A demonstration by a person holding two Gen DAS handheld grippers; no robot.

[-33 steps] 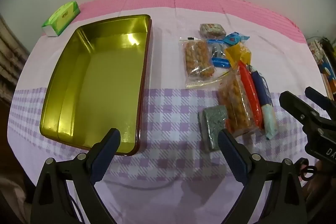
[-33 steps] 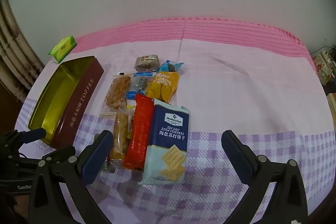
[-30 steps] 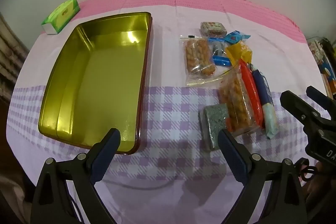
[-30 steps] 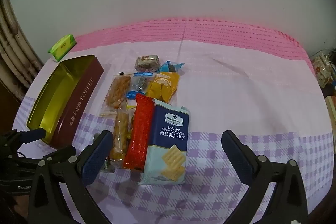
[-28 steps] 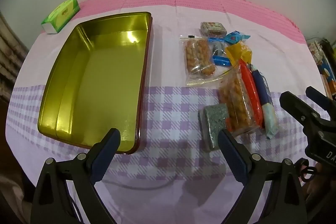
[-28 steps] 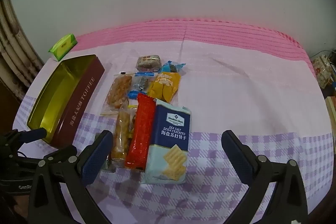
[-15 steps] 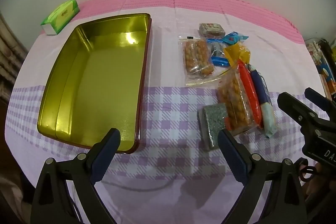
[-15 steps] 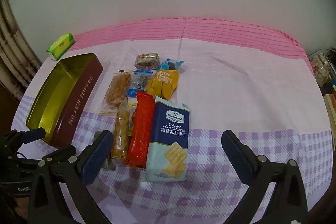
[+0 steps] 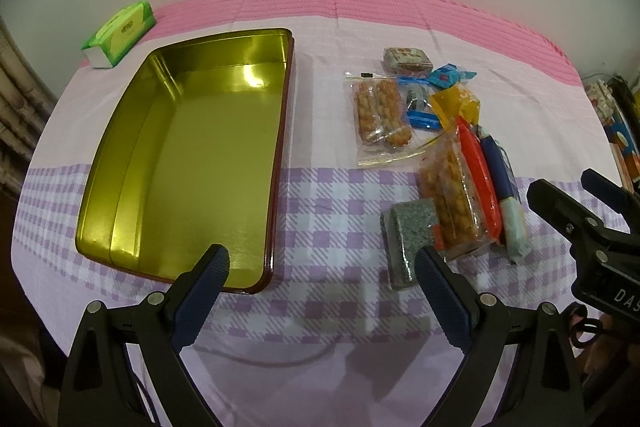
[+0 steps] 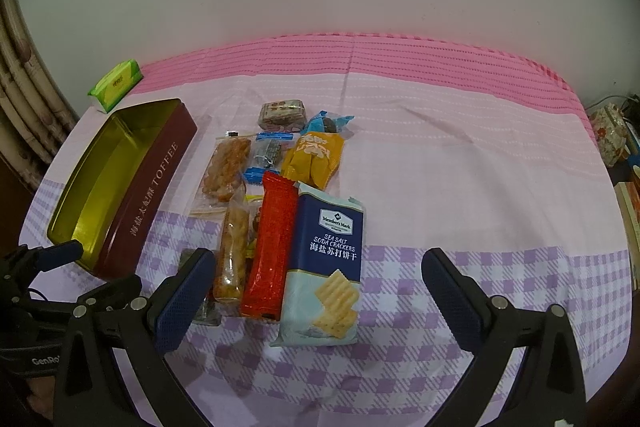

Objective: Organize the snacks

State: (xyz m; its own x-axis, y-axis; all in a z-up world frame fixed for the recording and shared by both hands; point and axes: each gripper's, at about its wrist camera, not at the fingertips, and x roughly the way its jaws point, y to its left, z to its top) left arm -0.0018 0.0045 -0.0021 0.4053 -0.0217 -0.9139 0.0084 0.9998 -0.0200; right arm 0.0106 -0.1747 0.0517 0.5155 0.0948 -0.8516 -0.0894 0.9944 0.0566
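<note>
nothing is packed yet, as far as the pictures show. the toffee tin lies bare inside, ahead and to the left of the left tool, whose fingers stand wide apart with nothing between them. all the snacks sit in a cluster on the surface, ahead of the right tool, also spread wide and holding nothing. nearest it, between its fingers, is the sea salt soda crackers pack, with the red wrapper pack touching on its left, then a clear bag of fried snacks. farther ahead lie a second clear bag, a yellow packet and a small wrapped cake. a silver packet lies just ahead of the left tool's right finger. a green tissue pack sits beyond the tin. the whole job remains: every snack is still to go into the tin.
</note>
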